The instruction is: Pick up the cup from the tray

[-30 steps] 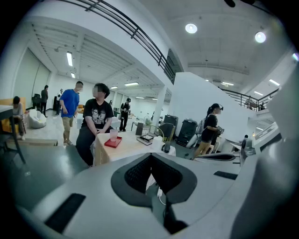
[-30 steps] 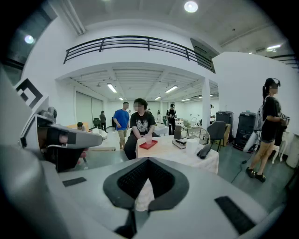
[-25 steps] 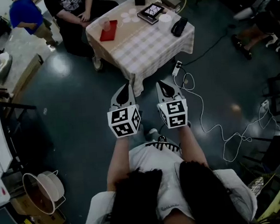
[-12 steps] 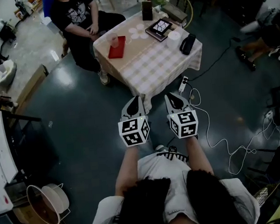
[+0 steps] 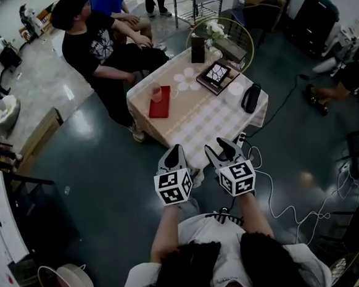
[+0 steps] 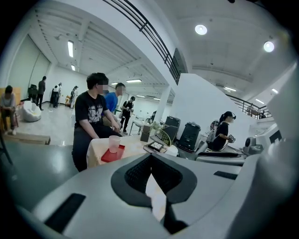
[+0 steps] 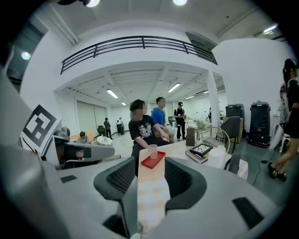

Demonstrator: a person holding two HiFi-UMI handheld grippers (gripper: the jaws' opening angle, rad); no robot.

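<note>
The right gripper point(image 5: 221, 146) is opening its jaws, and nothing is sitting between them; only the checked cloth of the table point(image 5: 196, 120) is showing through the gap. The left gripper point(image 5: 175, 152) is holding its jaws just a sliver apart, also with nothing in them. Both are hovering side by side short of the table's near edge. The cup point(image 7: 153, 151) is standing upright on the red tray point(image 5: 159, 110), well ahead of both pairs of jaws and out of their reach. It is lying almost straight beyond the right jaws' gap and off to the left of the left jaws' line. A seated person point(image 5: 94, 44) is sitting just past the tray, on the far side from the jaws.
</note>
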